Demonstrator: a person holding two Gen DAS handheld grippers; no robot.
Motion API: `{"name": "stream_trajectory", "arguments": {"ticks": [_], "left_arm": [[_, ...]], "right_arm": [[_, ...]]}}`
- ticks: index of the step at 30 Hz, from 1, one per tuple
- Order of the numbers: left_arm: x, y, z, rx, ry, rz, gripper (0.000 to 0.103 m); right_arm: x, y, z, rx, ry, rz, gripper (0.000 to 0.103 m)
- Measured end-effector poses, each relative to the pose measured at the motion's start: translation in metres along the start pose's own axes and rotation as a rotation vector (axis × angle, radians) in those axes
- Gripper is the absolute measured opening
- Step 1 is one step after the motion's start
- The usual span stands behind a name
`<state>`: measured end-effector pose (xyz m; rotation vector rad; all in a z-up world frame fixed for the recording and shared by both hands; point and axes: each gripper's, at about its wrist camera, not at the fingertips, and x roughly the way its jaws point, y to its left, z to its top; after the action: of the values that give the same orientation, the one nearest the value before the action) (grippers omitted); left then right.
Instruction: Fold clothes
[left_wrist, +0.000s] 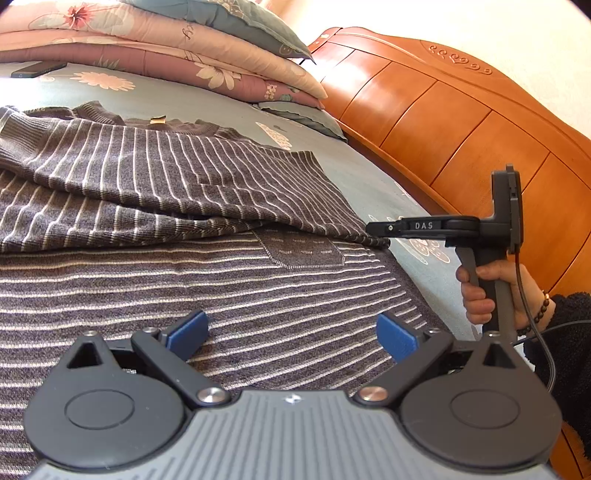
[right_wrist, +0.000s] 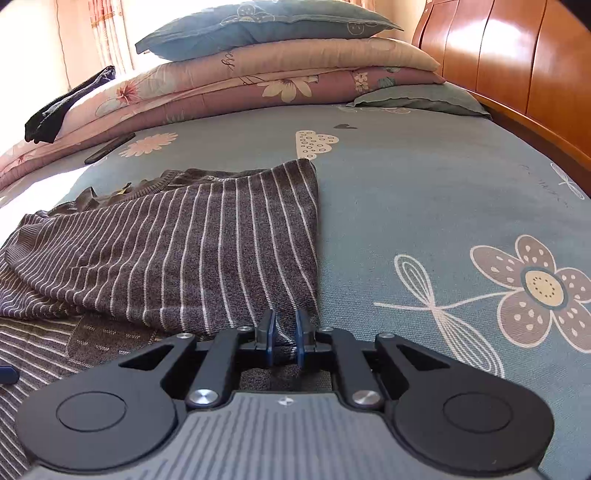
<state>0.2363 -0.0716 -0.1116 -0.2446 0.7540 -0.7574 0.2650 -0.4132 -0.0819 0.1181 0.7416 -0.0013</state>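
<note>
On bed (right_wrist: 406, 192) | right gripper (right_wrist: 284, 332) pinching sweater (right_wrist: 184, 251) edge | left gripper (left_wrist: 291, 334) wide, empty

A grey-brown knit sweater (right_wrist: 184, 240) with thin cream stripes lies spread on the bed (right_wrist: 424, 192). One side is folded over the body, so its stripes run across those beneath. A small chest pocket (left_wrist: 303, 247) shows just below the folded edge.

Left gripper (left_wrist: 291, 334) jaws gape over striped sweater (left_wrist: 184, 266).
</note>
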Motion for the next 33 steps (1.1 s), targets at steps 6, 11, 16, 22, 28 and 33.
{"name": "stream_trajectory", "arguments": {"ticks": [6,11,16,22,28,33], "left_arm": [[-0.005,-0.004,0.001,0.01,-0.032,0.006,0.098],[-0.008,-0.006,0.001,0.023,-0.046,-0.009,0.098],[-0.005,0.003,0.002,-0.031,-0.026,-0.012,0.098],[-0.006,0.007,0.002,-0.066,-0.031,-0.023,0.098],[-0.004,0.007,0.002,-0.059,-0.03,-0.019,0.098],[-0.006,0.008,0.002,-0.074,-0.041,-0.012,0.098]], "right_arm": [[0.03,0.012,0.069,0.002,-0.079,-0.022,0.013],[0.091,0.005,0.115,0.077,-0.065,-0.053,0.012],[0.145,-0.008,0.119,0.084,0.016,-0.12,0.001],[0.135,-0.024,0.12,0.227,-0.049,-0.099,0.005],[0.14,-0.013,0.115,0.16,0.02,-0.127,0.008],[0.115,0.0,0.12,0.167,-0.004,-0.103,0.018]]}}
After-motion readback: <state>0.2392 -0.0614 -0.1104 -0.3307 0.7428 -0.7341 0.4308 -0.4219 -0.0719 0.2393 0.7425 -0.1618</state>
